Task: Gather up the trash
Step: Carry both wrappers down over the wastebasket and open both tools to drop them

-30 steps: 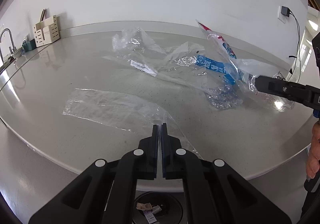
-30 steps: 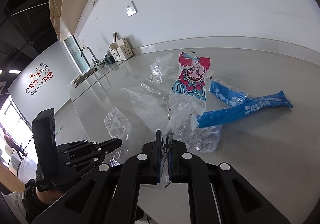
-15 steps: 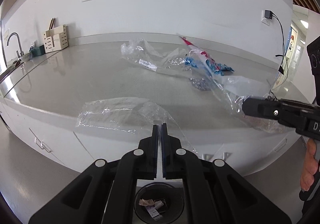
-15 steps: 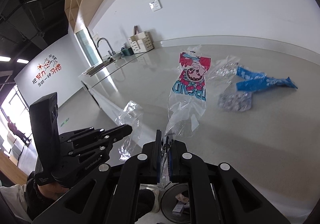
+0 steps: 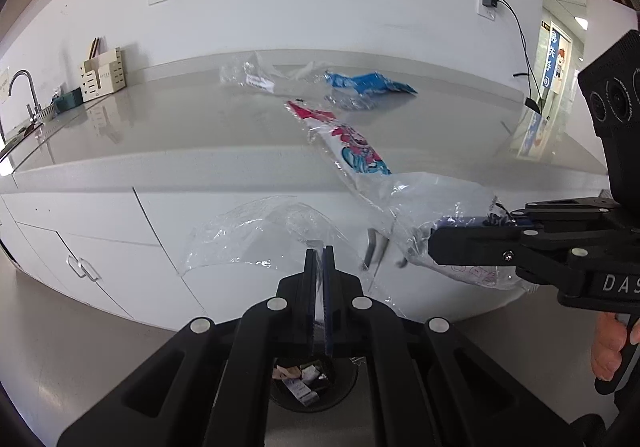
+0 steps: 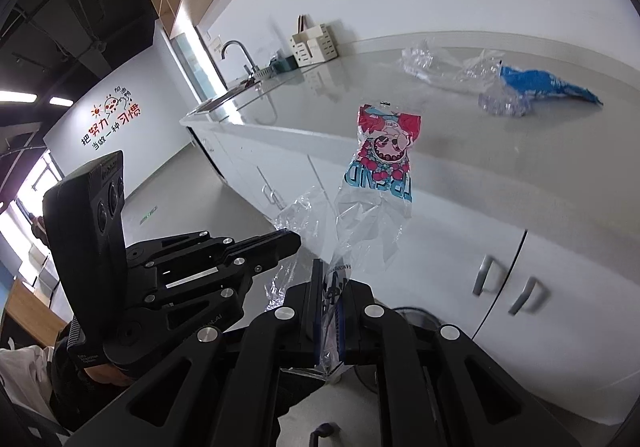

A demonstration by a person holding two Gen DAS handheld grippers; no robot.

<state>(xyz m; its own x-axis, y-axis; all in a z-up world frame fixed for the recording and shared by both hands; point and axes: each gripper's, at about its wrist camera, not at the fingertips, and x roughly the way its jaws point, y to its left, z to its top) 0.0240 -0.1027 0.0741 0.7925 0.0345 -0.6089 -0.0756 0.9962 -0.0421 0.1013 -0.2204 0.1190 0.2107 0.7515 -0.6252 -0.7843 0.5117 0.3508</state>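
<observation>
Your left fingers were pinched shut on a clear film, and your right gripper was clamped on the tail of the printed bag. Both pieces hung off the counter, out past its front edge, whereas a second before the film lay flat on it and the bag trailed across it. You had pulled back and lowered both, so the bin sat right below the left gripper; release looked near. The blue wrapper and more clear plastic stayed far back on the counter.
</observation>
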